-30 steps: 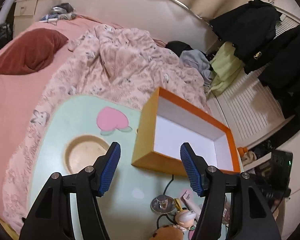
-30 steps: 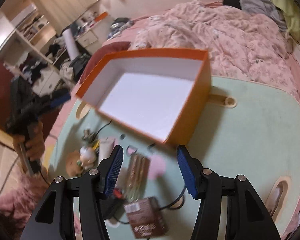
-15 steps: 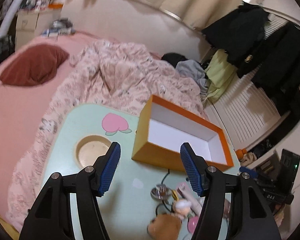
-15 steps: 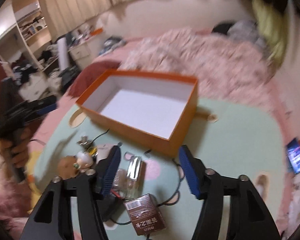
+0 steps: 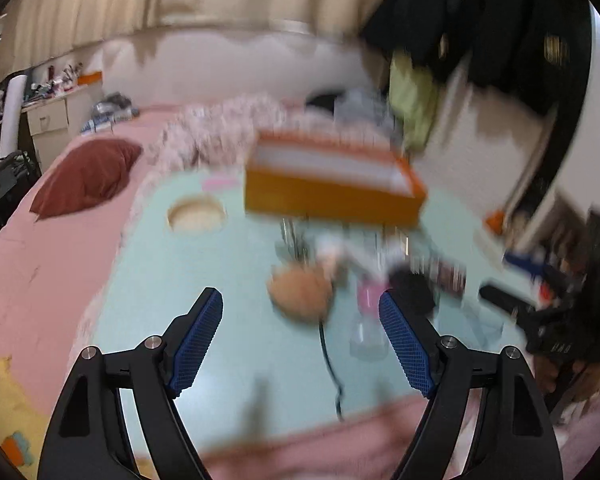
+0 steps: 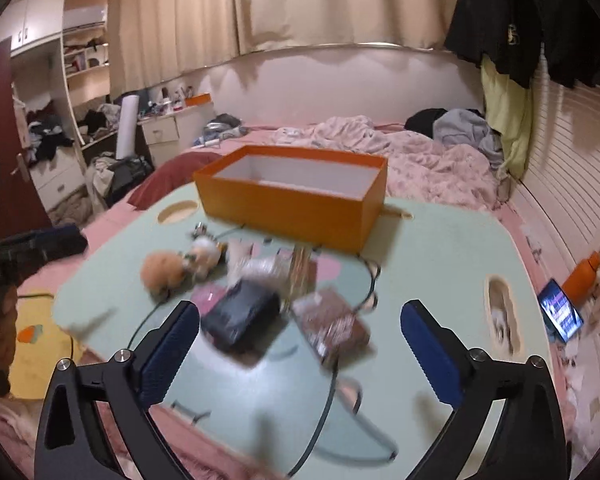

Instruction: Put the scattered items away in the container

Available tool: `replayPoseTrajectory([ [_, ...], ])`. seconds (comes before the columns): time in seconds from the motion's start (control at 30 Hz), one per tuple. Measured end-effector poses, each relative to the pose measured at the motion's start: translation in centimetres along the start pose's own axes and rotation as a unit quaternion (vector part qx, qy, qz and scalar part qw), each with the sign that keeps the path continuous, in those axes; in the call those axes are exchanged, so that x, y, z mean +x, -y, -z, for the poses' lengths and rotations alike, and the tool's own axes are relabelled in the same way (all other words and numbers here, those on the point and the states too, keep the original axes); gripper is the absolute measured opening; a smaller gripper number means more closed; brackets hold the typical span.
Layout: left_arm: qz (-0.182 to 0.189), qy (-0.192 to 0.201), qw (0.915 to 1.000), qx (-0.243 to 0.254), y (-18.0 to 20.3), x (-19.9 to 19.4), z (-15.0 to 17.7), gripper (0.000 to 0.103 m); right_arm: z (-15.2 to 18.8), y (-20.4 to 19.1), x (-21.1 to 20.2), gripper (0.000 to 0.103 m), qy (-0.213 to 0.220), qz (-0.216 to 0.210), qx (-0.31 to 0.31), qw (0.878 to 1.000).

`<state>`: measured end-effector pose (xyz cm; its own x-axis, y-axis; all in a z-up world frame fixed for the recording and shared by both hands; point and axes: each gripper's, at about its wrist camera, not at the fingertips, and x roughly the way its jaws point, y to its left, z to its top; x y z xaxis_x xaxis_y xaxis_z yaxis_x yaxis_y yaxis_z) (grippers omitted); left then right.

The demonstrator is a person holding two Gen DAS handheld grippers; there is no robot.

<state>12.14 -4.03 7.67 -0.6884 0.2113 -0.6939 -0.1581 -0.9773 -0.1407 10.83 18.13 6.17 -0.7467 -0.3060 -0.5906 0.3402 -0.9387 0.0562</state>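
Note:
An open orange box point(image 6: 296, 200) with a white inside stands at the far side of a mint-green table point(image 6: 440, 264); it also shows, blurred, in the left wrist view point(image 5: 332, 194). In front of it lie scattered items: a tan plush ball point(image 6: 162, 271), a small white doll point(image 6: 202, 256), a black pouch point(image 6: 242, 316), a brown packet point(image 6: 334, 326), a black cable point(image 6: 332, 384). In the left wrist view the plush ball point(image 5: 300, 294) lies ahead. My left gripper point(image 5: 300, 344) and right gripper point(image 6: 300, 354) are both open and empty, above the table's near edge.
A pink bed with a rumpled blanket point(image 6: 420, 152) and a dark red pillow point(image 5: 88, 176) lies behind the table. Dark coats point(image 6: 540, 12) hang at the right. A phone point(image 6: 560, 316) and an orange bottle point(image 6: 582, 276) lie at the right. Round cut-outs point(image 5: 196, 214) are in the table.
Both grippers have pulled back and lower; the box now looks farther away and the scattered items lie between the box and the fingers. Both views are motion-blurred. The jaws stay open.

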Motion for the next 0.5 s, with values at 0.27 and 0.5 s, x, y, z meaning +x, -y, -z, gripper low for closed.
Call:
replayPoseTrajectory([
  [0.27,-0.037,-0.016,0.9989,0.026,2.6,2.1,2.6,0.081,2.8,-0.8,2.0,0.102,-0.039,0.058,0.007,0.998],
  [0.5,-0.057,-0.024,0.9980,-0.005,1.3,4.0,3.3,0.081,3.3,1.5,3.6,0.102,-0.066,0.071,0.068,0.993],
])
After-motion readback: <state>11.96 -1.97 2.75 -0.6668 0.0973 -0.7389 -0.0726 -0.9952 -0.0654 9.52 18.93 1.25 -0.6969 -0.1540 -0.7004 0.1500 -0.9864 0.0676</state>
